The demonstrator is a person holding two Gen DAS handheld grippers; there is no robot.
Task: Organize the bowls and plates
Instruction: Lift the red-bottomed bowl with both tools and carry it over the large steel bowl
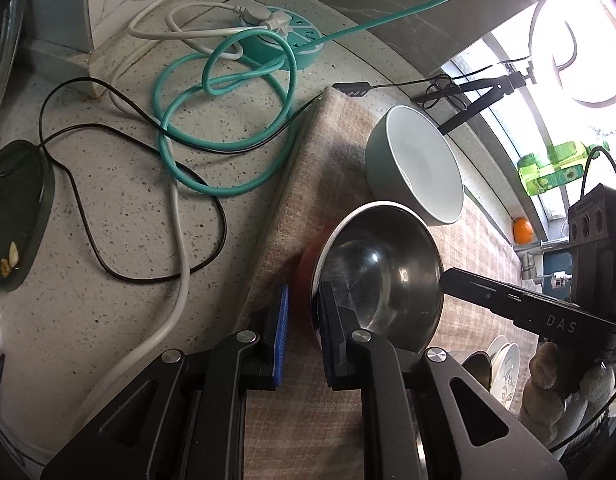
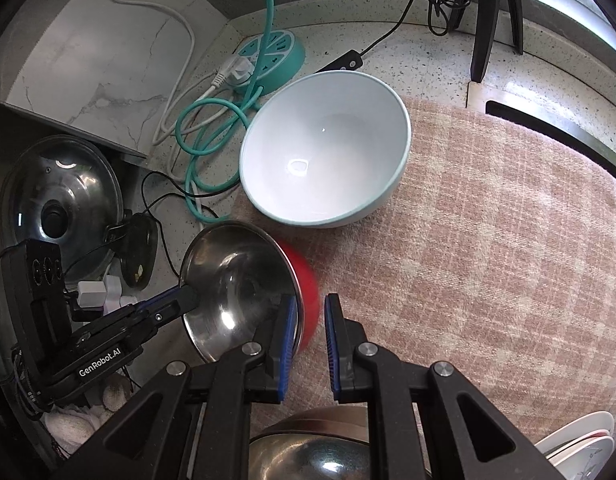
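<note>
A red bowl with a steel inside (image 1: 380, 272) (image 2: 235, 276) sits tilted at the left edge of a pink checked cloth (image 2: 488, 240). My left gripper (image 1: 303, 300) is shut on its near rim, one pad inside and one on the red wall. On the opposite rim my right gripper (image 2: 312, 304) is likewise shut, and it shows in the left wrist view as a black arm (image 1: 508, 308). Beyond the red bowl, a pale teal bowl with a white inside (image 1: 424, 164) (image 2: 328, 156) rests on the cloth.
A steel bowl (image 2: 316, 452) and a stack of white plates (image 2: 580, 440) lie near me. On the speckled counter are a teal power strip (image 2: 271, 56), looped cables (image 1: 211, 128), a pot lid (image 2: 59, 208) and a dark dish (image 1: 11, 208). A tripod (image 2: 492, 20) stands behind.
</note>
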